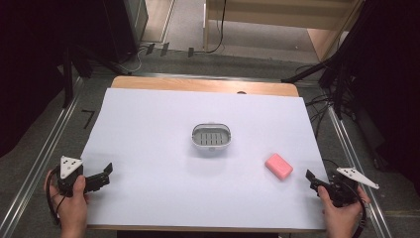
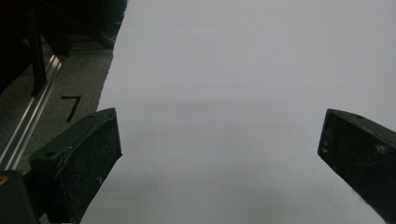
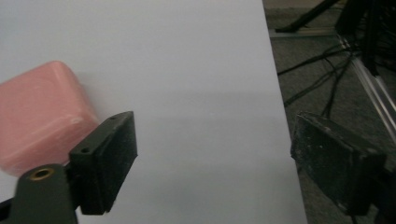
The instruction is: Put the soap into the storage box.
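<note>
A pink bar of soap (image 1: 279,165) lies on the white sheet at the right, and it also looms large at the left edge of the right gripper view (image 3: 39,112). A white soap dish (image 1: 212,137) with a slotted grey insert sits at the middle of the table. My right gripper (image 1: 313,179) rests near the table's front right corner, a short way right of the soap; its jaws stand apart with nothing between them (image 3: 212,163). At the front left edge my left gripper (image 1: 105,172) is wide open over bare sheet (image 2: 219,154).
The white sheet (image 1: 148,148) covers most of the wooden table (image 1: 198,83). Metal rails (image 1: 44,153) run along both sides on the grey floor. Cables and a stand's legs (image 1: 337,89) lie past the right edge.
</note>
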The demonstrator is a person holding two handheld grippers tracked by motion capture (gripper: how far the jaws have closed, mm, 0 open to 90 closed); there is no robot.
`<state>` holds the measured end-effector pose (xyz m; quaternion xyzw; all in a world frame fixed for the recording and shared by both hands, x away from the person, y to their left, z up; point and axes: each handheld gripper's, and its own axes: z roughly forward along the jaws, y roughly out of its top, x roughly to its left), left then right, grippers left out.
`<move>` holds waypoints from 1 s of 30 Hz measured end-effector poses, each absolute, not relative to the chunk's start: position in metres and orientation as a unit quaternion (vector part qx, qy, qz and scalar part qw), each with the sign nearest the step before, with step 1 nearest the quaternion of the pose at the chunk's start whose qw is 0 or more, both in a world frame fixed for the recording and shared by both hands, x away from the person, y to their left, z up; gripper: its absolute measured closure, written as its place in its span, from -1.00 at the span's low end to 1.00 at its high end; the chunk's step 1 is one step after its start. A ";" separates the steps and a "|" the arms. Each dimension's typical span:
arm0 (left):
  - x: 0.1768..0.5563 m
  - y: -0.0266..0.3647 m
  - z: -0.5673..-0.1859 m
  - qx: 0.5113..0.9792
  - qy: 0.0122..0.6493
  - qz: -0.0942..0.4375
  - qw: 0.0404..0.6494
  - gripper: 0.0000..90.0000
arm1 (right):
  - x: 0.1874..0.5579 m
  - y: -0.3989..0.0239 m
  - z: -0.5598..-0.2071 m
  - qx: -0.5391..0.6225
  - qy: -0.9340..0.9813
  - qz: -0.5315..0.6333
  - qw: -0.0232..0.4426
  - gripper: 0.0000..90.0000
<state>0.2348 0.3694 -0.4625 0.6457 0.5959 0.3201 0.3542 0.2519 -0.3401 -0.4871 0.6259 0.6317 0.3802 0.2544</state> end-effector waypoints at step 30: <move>0.238 0.366 -0.464 0.651 0.599 0.327 0.332 -1.00 | 0.258 -0.317 -0.452 0.561 0.724 0.353 0.194 -0.53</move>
